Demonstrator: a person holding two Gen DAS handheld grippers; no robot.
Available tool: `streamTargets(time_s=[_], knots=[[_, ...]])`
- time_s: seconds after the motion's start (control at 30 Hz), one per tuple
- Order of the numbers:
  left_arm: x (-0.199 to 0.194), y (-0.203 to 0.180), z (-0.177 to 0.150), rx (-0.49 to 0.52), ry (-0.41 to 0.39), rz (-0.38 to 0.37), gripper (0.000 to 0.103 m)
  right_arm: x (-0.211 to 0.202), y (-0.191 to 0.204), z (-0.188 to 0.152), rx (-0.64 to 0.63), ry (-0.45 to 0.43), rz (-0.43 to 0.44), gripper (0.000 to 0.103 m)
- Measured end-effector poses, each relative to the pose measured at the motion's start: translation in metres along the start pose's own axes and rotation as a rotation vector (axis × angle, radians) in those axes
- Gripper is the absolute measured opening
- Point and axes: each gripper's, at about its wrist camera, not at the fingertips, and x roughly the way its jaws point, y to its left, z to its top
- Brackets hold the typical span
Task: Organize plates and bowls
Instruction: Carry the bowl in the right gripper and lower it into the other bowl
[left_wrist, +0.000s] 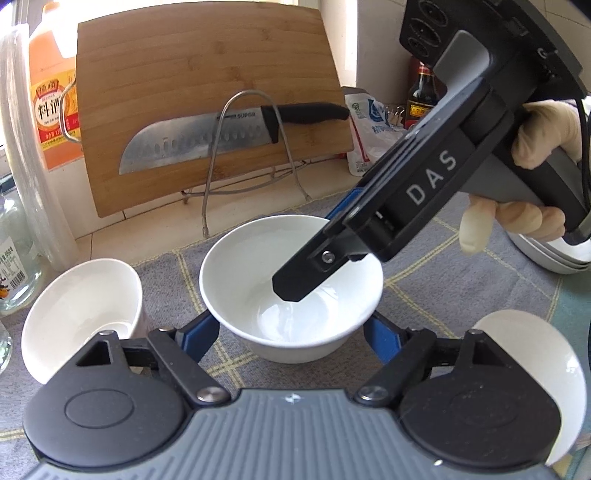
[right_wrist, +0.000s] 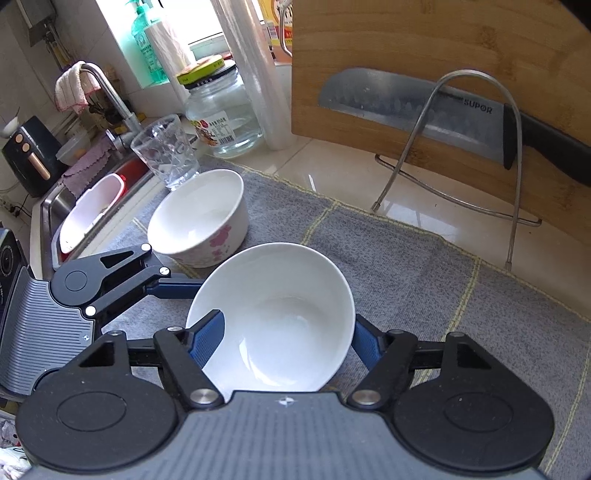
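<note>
A plain white bowl (left_wrist: 291, 288) (right_wrist: 280, 325) stands on a grey mat (left_wrist: 461, 295) (right_wrist: 406, 280). My right gripper (right_wrist: 288, 339) straddles the bowl's rim, one blue finger (right_wrist: 207, 336) inside and the other outside; its jaws stand wide. In the left wrist view its finger (left_wrist: 306, 273) reaches into the bowl. My left gripper (left_wrist: 291, 332) is open, its blue fingers either side of the bowl's base, and shows at left in the right wrist view (right_wrist: 177, 288). A flowered white bowl (right_wrist: 199, 218) (left_wrist: 81, 314) stands to the left. Another white bowl (left_wrist: 554, 369) is at the right.
A wooden cutting board (left_wrist: 207, 107) (right_wrist: 443, 74) and a knife (left_wrist: 207, 136) (right_wrist: 424, 110) lean in a wire rack behind the mat. A glass (right_wrist: 166, 151), a jar (right_wrist: 221, 110) and a sink (right_wrist: 92, 206) are at left. Stacked plates (left_wrist: 554, 254) lie far right.
</note>
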Motion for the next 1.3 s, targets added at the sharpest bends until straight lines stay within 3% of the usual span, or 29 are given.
streamTargets(time_s=[0.63, 0.93, 1.3], knots=[[-0.061, -0.049, 0.005, 0.033, -0.017, 0.006, 0.085, -0.067, 0.037, -0.031, -0.016, -0.031, 0.013, 0.079], [-0.080, -0.067, 0.000, 0.036, -0.033, -0.016, 0.085, -0.090, 0.051, -0.051, -0.028, -0.043, -0.007, 0.079], [-0.088, -0.090, -0.013, 0.054, 0.000, -0.070, 0.085, -0.101, 0.056, -0.084, 0.012, -0.018, -0.021, 0.079]])
